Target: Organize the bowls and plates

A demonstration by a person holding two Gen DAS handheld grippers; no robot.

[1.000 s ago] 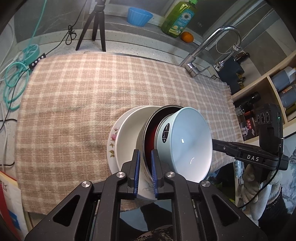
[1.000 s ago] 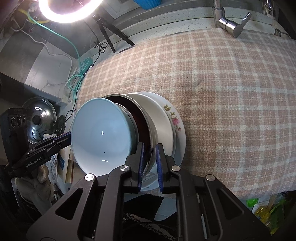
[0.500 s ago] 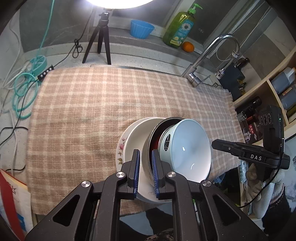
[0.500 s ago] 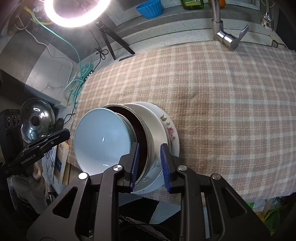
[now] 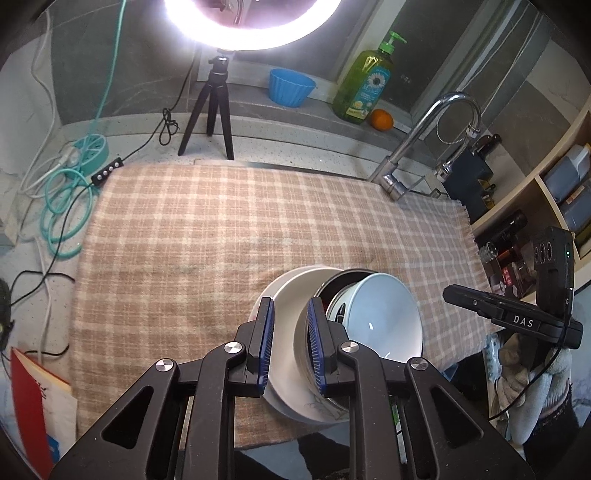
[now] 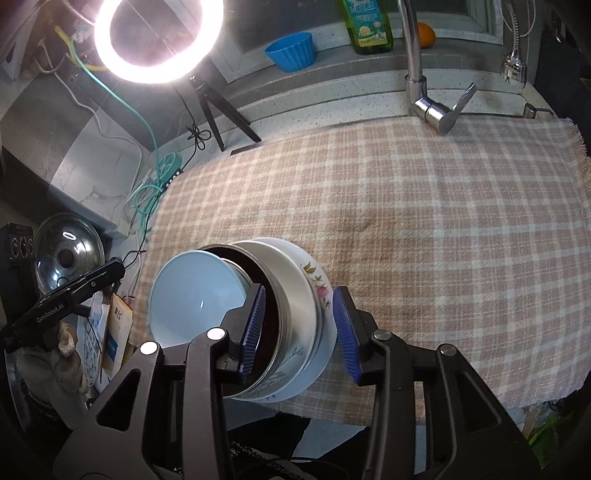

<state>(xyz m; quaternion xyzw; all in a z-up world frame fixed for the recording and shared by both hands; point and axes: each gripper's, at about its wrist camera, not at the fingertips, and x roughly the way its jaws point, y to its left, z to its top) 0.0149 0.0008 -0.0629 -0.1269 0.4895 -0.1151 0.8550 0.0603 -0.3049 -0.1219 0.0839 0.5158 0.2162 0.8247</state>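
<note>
In the left wrist view we see, at the left edge of the frame, a coil of green cable (image 5: 61,206) on the counter, and a black tripod (image 5: 210,110) in the upper middle under the bright ring light (image 5: 255,33). The checked cloth (image 5: 221,240) covers the middle of the frame. On its near edge, low and a little right of centre, sits the stack of dishes: a white plate (image 5: 291,321) below, a dark metal bowl (image 5: 332,291) on it, and a pale blue bowl (image 5: 380,317) nested inside. Our left gripper (image 5: 290,343) is at the bottom centre; its jaws are opening, the plate rim is between them, and the pads do not press on it. At the right edge of this frame the right gripper appears from the side. In the right wrist view the same stack is at the lower left, with the flowered plate (image 6: 314,280) on its right side. The right gripper (image 6: 299,332) is opening too, with clear gaps to the stack rim that lies between its blue pads. The tap (image 6: 424,96) is at the upper right.
</note>
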